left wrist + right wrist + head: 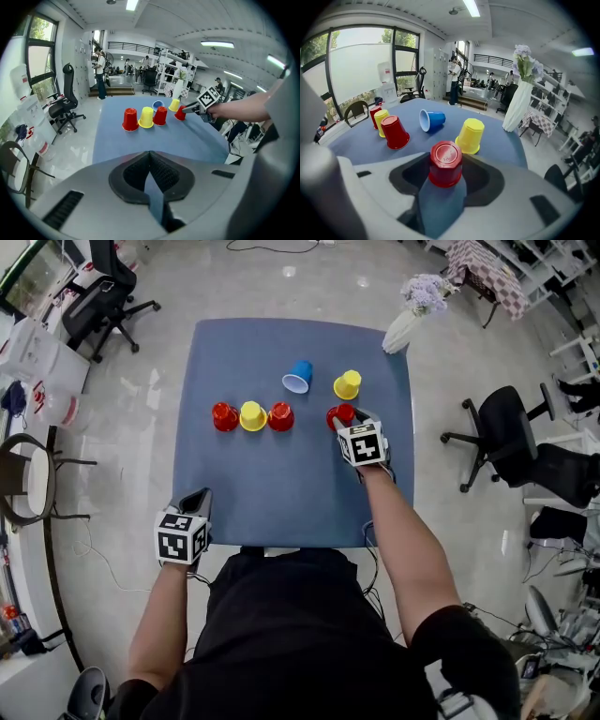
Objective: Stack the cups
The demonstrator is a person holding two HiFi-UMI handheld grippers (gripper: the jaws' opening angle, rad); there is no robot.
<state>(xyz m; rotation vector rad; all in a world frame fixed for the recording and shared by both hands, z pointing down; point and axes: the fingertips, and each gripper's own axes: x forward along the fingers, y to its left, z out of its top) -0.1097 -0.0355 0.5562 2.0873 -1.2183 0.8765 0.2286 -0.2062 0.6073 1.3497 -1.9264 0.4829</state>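
A blue table (281, 484) stands in an open office. Six cups sit on it and none is stacked yet, so the whole task remains. A row of three cups (252, 415) and a lone yellow cup (347, 384) are upside down, and a blue cup (298, 377) lies on its side. The right gripper (447, 174) has its jaws spread wide around an upturned red cup (341, 414) without squeezing it. The left gripper (196, 499) waits at the near edge, jaws closed and empty.
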